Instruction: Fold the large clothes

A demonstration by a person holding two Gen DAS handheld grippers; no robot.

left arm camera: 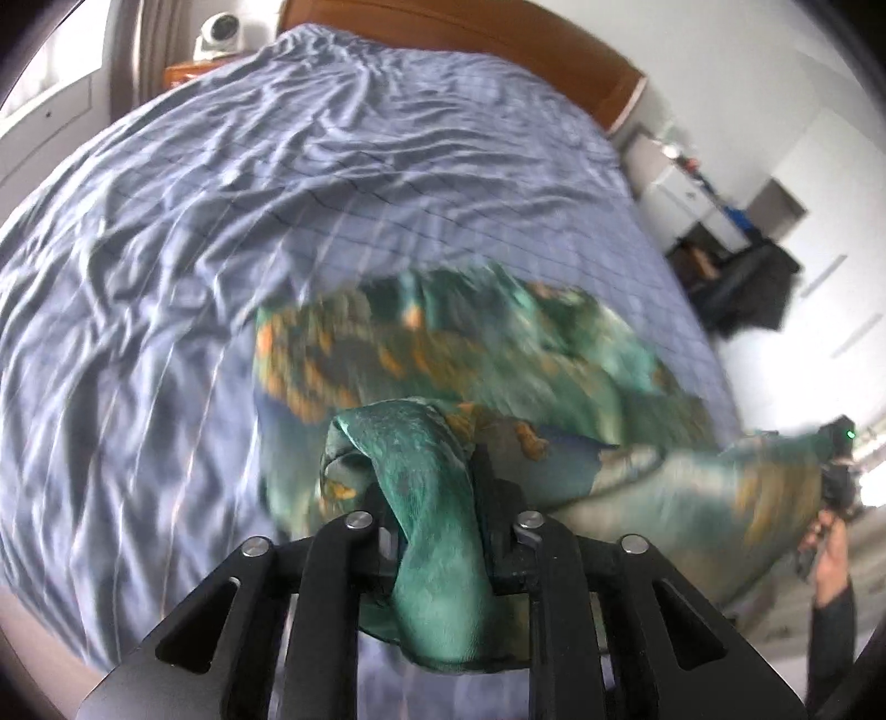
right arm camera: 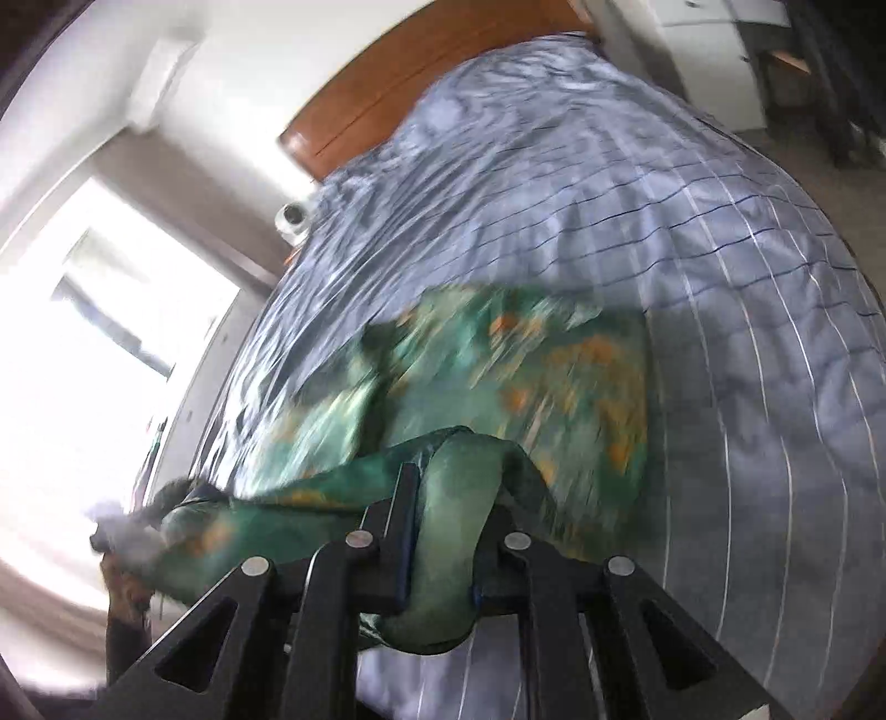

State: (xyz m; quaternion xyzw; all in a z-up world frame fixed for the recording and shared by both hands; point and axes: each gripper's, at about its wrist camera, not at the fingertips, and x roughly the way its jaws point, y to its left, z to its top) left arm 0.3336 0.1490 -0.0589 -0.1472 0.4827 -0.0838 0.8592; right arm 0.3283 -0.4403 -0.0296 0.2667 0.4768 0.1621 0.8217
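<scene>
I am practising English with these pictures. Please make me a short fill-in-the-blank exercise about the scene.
1. Both grippers are shut on the green and orange ____.
2. The garment hangs over a bed with a ____ checked cover.
3. The bed's headboard is made of ____.
4. The left gripper and right gripper each pinch a bunched ____ of the cloth.

Missing words: garment; blue; wood; fold
</scene>
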